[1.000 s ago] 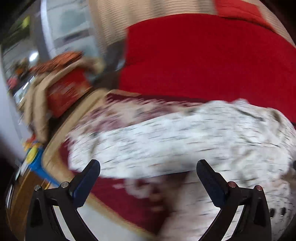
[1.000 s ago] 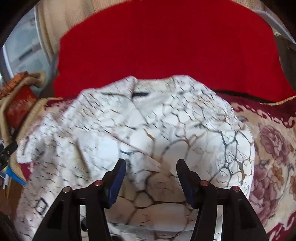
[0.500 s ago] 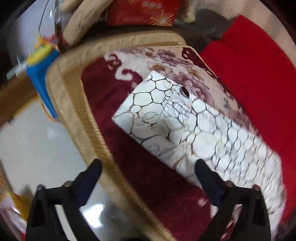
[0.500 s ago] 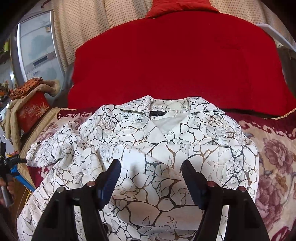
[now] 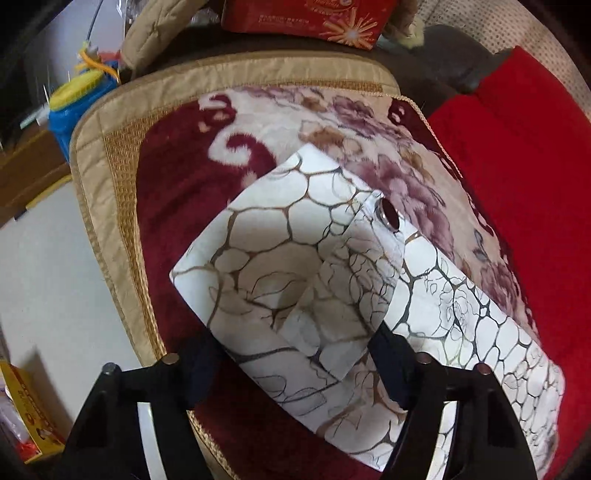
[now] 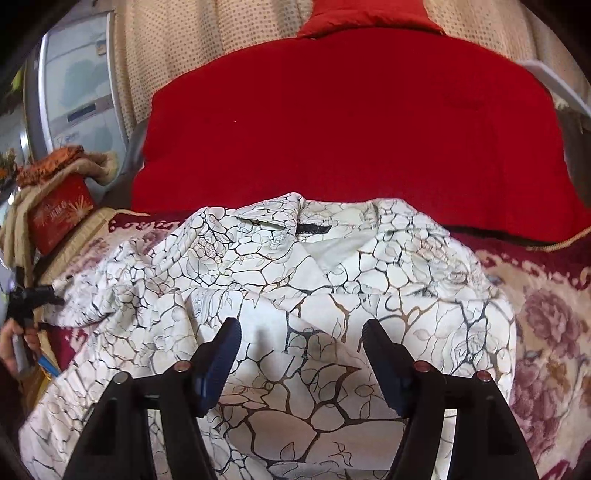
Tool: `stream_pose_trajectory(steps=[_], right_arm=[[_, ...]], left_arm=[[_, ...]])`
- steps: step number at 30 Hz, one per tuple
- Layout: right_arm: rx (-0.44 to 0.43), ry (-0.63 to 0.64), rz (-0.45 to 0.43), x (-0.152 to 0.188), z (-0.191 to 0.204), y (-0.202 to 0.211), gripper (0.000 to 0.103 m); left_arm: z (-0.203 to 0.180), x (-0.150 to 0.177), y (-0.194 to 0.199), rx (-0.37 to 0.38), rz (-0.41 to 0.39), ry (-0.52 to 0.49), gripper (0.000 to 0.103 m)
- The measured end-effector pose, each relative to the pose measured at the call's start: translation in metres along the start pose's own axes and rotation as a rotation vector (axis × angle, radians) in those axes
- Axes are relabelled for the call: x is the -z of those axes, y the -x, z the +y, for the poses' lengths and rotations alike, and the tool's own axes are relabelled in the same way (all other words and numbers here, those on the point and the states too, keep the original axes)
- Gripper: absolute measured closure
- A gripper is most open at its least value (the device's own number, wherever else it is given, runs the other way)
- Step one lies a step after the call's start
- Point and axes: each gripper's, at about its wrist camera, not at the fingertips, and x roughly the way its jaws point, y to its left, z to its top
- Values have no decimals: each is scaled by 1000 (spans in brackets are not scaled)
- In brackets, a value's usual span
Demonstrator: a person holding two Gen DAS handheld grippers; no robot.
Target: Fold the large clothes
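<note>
A white coat with a dark crackle print (image 6: pixel 295 280) lies on a floral maroon seat cover (image 6: pixel 546 317), collar toward the red backrest. In the left wrist view its sleeve (image 5: pixel 295 266) with a dark cuff button (image 5: pixel 389 218) stretches across the seat. My left gripper (image 5: pixel 295 362) is open, its fingers standing on either side of the sleeve end, close over it. My right gripper (image 6: pixel 301 354) is open and empty above the coat's chest. The left gripper also shows in the right wrist view (image 6: pixel 26 302) at the far left.
A red blanket (image 6: pixel 351 129) covers the backrest. A red gift box (image 5: pixel 306 14) sits on the beige armrest. A blue and yellow toy (image 5: pixel 79 94) stands beside the seat's edge. White floor (image 5: pixel 48 277) lies to the left. A fridge (image 6: pixel 81 103) stands at the far left.
My left gripper has swung down and moved in over the sleeve end, which now lies between its open fingers. My right gripper has pulled back a little from the coat.
</note>
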Motion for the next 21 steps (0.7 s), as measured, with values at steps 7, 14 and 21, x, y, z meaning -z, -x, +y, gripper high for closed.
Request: stream_pose_trajectory(steps=[7,14,21], right_arm=[[117,98,-23,-2,18,4,31],[140,110,-55,-7,16,14,31],[151,108,-83,-9,15,22,31]], left_arm=[[-19,-2,5,-64,-56,-95,52],[-19,-4,1,-74,-52,-73,52],[-34,-1,15,-64,-100,-139,87]])
